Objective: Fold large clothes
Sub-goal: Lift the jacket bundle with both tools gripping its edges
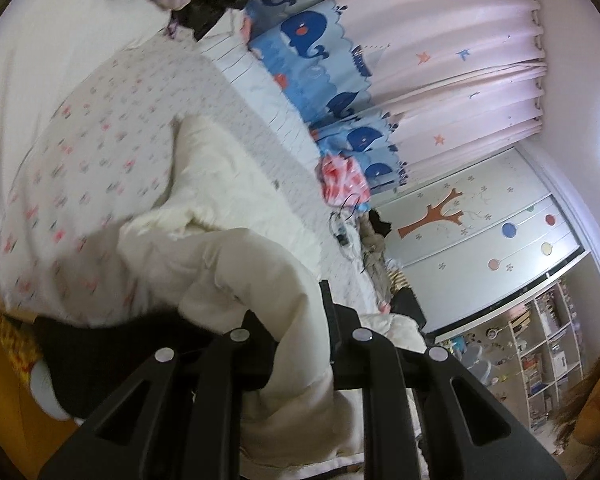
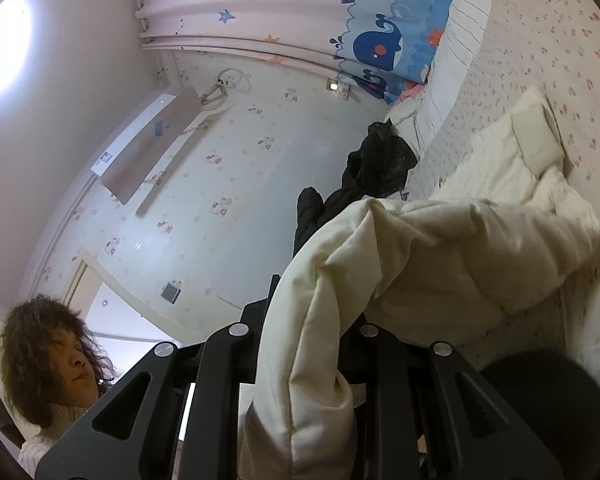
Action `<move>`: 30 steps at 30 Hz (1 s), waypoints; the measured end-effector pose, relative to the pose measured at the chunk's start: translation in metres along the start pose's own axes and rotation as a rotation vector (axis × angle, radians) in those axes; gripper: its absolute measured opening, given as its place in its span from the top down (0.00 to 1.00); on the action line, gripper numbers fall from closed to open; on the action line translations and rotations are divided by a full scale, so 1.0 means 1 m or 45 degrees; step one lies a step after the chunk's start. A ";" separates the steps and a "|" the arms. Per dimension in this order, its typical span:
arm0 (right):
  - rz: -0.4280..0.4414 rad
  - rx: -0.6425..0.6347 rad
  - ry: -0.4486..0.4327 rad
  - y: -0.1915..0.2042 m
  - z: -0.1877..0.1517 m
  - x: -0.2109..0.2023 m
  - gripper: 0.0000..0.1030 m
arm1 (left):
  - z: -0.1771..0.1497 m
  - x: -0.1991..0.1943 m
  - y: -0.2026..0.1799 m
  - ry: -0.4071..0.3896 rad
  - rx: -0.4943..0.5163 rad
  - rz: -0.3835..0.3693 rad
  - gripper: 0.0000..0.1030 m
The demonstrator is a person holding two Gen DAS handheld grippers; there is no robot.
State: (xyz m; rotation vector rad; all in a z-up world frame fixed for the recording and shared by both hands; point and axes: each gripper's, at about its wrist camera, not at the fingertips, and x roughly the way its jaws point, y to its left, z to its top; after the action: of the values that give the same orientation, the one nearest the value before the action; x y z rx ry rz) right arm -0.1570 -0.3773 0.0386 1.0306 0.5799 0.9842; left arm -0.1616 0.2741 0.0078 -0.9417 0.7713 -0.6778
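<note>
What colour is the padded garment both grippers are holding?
Cream, plain, with no print: the padded garment shows best in the right wrist view.

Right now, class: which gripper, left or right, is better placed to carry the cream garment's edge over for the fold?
Neither clearly: the left gripper and right gripper are each shut on the cream garment, lifted above the bed.

Whale-print curtain, floral bedspread, painted wardrobe, shelves

left wrist: close, rolled sideways | right wrist: likewise | shared: curtain
</note>
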 end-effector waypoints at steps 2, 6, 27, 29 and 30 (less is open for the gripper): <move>-0.004 -0.004 -0.011 0.000 0.011 0.003 0.82 | 0.011 0.006 0.000 -0.019 -0.010 -0.016 0.83; -0.012 -0.005 -0.046 -0.001 0.031 0.010 0.82 | 0.037 0.020 -0.002 -0.064 -0.034 -0.050 0.83; -0.421 0.280 -0.205 -0.158 0.176 0.089 0.77 | 0.180 0.160 0.064 -0.211 -0.196 0.199 0.83; -0.541 0.367 -0.195 -0.200 0.179 0.095 0.77 | 0.182 0.183 0.091 -0.201 -0.260 0.319 0.83; -0.571 0.406 -0.197 -0.216 0.178 0.097 0.77 | 0.181 0.198 0.107 -0.176 -0.277 0.388 0.82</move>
State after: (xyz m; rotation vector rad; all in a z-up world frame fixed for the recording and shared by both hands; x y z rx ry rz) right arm 0.1149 -0.4059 -0.0766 1.1783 0.8130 0.4204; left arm 0.1140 0.2446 -0.0737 -1.0288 0.8546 -0.2633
